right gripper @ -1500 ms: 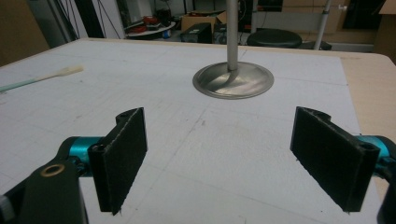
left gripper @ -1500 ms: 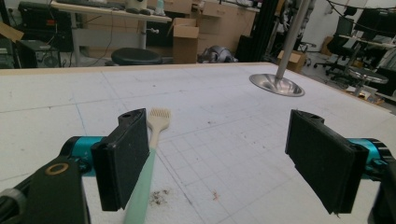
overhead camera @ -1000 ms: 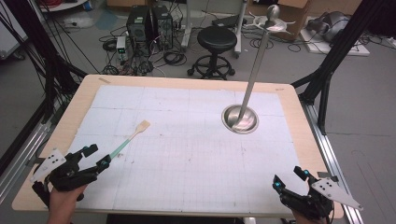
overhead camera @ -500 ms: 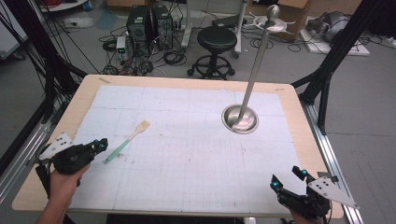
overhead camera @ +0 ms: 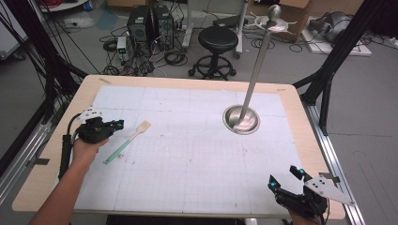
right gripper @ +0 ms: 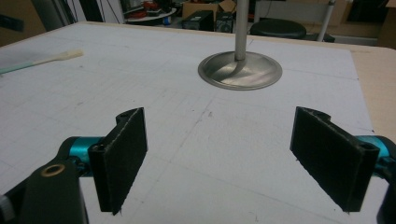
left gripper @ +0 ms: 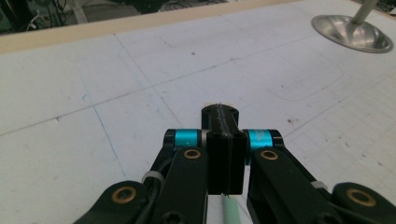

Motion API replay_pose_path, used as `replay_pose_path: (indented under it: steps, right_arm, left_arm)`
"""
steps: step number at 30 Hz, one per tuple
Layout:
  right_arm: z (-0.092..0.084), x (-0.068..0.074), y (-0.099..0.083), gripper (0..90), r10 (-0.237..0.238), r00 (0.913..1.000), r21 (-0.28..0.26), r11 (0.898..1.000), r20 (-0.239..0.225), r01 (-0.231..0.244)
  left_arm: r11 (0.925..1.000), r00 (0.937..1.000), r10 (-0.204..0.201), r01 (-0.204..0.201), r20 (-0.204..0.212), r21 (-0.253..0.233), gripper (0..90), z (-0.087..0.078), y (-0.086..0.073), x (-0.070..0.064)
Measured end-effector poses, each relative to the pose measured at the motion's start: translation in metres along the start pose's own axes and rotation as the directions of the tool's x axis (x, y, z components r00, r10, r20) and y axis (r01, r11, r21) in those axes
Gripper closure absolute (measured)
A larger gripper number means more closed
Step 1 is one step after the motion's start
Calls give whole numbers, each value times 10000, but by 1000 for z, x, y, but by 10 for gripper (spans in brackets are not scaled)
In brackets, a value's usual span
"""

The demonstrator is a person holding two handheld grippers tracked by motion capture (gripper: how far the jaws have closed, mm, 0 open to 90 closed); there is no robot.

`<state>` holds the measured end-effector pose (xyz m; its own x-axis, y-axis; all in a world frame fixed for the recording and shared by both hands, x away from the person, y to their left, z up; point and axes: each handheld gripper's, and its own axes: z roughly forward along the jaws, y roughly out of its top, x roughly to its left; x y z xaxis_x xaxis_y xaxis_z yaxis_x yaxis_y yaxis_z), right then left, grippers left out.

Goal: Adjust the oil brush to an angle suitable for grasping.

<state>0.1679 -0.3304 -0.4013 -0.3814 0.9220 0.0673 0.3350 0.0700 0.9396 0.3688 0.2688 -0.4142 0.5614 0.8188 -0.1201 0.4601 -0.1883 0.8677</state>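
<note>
A spatula [overhead camera: 126, 143] with a pale green handle and a cream head lies flat on the white gridded mat, at the left. My left gripper [overhead camera: 118, 123] hovers just left of its head, held in a hand. In the left gripper view that gripper [left gripper: 223, 112] has its jaws pressed together with nothing between them. The green handle [left gripper: 231, 211] shows below them and a sliver of the cream head past the tips. My right gripper [overhead camera: 282, 176] sits at the table's near right corner. Its jaws [right gripper: 219, 140] stand wide apart and empty.
A metal stand with a round dish base [overhead camera: 241, 119] and a tall leaning pole rises right of centre; its base shows in both gripper views [left gripper: 352, 32] [right gripper: 240, 70]. The wooden table rim [overhead camera: 187, 82] frames the mat. A stool and cables lie on the floor beyond.
My left gripper has moved from the near left edge forward to beside the spatula, and its jaws have come together. The spatula and the right gripper have stayed put.
</note>
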Motion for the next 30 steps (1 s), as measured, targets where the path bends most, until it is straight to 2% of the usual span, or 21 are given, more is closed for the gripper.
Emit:
replay_pose_path:
  steps: [2,3,5,8,12,15,17,18,21,25,28,29,30]
  right_arm:
    - [-1,-1,0,177,7,10000,-53,10000,9,-7]
    - [-1,-1,0,177,11,10000,-82,10000,-6,-11]
    - [-2,-2,0,177,71,10000,-105,9999,1,-71]
    - [-2,-3,-1,177,123,9999,-53,9999,13,-123]
    - [-1,-2,0,177,74,10000,-54,10000,8,-74]
    - [-2,-2,-1,177,31,10000,-72,10000,21,-31]
    - [-3,-3,-1,177,98,9999,-36,9999,58,-98]
    - [-3,-3,-1,177,112,9999,-44,9999,52,-112]
    - [-4,-3,-1,177,106,9999,-89,9999,56,-105]
    - [-5,-3,-1,178,118,9998,-58,9999,132,-118]
    - [-4,-2,-1,178,97,9999,-70,9999,125,-96]
    - [-4,-2,-1,178,97,9999,-70,9999,125,-96]
    - [-5,-2,-1,178,54,9999,-119,9999,143,-52]
  left_arm:
    - [9999,10000,36,-36,-23,122,896,5,-1,0]
    - [9995,10000,53,-51,-61,305,896,13,-2,0]
    - [9978,9999,122,-116,-90,646,896,19,-2,1]
    - [9955,9992,318,-293,-261,902,895,26,-1,0]
    - [9883,9988,351,-297,-336,1493,895,37,-5,-1]
    - [9876,9989,332,-277,-331,1544,883,41,-7,-4]
    - [9844,9989,434,-398,-171,1716,882,47,-8,-8]
    - [9840,9987,465,-420,-223,1732,884,48,-8,-9]
    - [9856,9995,266,-236,-157,1676,887,49,-9,-10]
    - [9846,9995,300,-307,67,1722,895,49,-9,-12]
    - [9830,9983,367,-441,448,1780,895,50,-9,-19]
    - [9830,9983,367,-441,448,1780,895,50,-9,-19]
    - [9816,9967,438,-557,683,1829,894,49,-9,-22]
